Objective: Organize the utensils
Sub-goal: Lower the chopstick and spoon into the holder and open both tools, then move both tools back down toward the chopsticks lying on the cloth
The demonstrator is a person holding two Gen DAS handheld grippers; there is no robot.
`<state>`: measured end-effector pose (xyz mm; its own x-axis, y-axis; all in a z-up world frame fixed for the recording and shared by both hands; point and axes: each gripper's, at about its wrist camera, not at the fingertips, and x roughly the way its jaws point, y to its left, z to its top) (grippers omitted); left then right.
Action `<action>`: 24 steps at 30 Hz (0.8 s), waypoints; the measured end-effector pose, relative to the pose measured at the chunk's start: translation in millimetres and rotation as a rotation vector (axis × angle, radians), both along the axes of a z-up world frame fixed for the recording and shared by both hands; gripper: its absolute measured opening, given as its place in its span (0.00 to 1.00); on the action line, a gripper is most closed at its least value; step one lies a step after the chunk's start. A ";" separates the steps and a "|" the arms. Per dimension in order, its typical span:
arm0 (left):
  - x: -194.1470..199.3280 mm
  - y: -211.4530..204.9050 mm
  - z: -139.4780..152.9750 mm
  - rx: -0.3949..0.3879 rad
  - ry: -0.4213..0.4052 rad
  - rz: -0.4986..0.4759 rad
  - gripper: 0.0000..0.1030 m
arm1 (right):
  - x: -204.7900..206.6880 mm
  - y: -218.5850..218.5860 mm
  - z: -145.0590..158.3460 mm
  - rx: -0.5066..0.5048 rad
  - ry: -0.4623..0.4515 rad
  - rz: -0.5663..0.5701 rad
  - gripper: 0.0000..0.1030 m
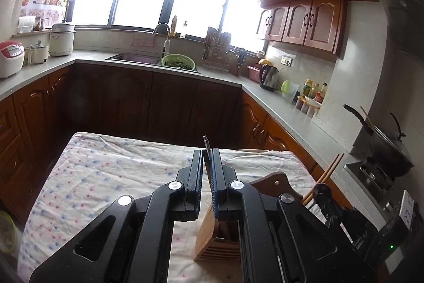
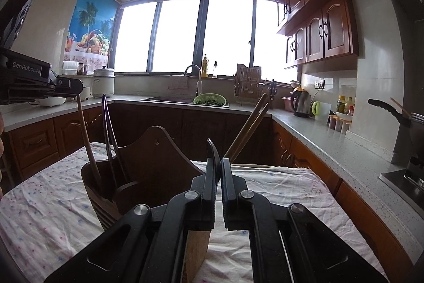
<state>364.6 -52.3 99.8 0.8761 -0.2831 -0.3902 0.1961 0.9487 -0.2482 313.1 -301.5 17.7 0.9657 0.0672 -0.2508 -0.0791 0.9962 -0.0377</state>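
the left gripper (image 1: 207, 159), low centre of its frame and aimed level, pinches a thin dark chopstick (image 1: 206, 143) pointing up, while the right gripper (image 2: 219, 163) clamps a black utensil handle (image 2: 212, 150) upright beside the dark wooden holder (image 2: 148, 163).
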 end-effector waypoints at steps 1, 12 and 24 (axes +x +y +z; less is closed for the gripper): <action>-0.2 0.5 0.3 -0.002 0.003 -0.001 0.05 | -0.5 -0.7 -0.3 0.006 0.004 0.003 0.05; 1.3 -1.4 -3.1 0.002 0.040 0.006 0.27 | -7.0 -5.7 5.1 0.055 0.039 0.024 0.35; -34.8 22.9 -5.8 -0.050 0.067 0.048 0.90 | -32.0 -30.5 16.9 0.209 0.106 0.031 0.77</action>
<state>329.8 -29.4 94.0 0.8613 -0.2624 -0.4351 0.1323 0.9426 -0.3065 281.1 -331.9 34.6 0.9312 0.1571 -0.3288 -0.1020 0.9786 0.1789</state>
